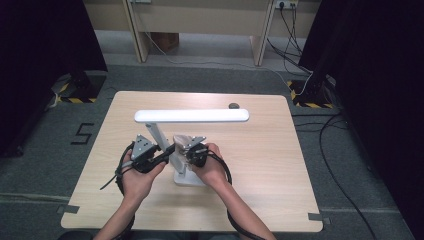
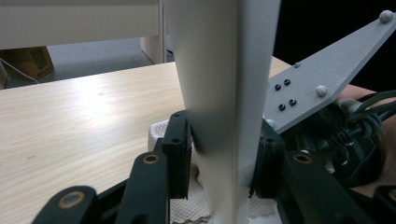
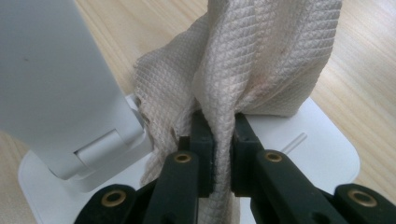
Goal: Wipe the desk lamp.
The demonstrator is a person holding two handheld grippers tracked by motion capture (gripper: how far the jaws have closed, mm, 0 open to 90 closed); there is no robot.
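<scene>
A white desk lamp stands mid-table, with a long flat head (image 1: 191,116), a slanted post (image 1: 159,135) and a flat base (image 1: 187,179). My left gripper (image 1: 167,151) comes from the left and its pads press both sides of the post (image 2: 224,84); left gripper (image 2: 223,149) shut on it. My right gripper (image 3: 223,140) is shut on a beige waffle-textured cloth (image 3: 261,56), which bunches above the jaws over the lamp base (image 3: 322,140), beside the post's hinge (image 3: 51,79). In the high view the right gripper (image 1: 184,150) and the cloth (image 1: 181,140) sit just right of the post.
The wooden table (image 1: 260,165) has bare room left and right of the lamp. A small dark round object (image 1: 233,105) lies near the far edge. Cables (image 1: 330,150) run over the floor at the right. The right gripper's grey plate (image 2: 322,79) is close behind the post.
</scene>
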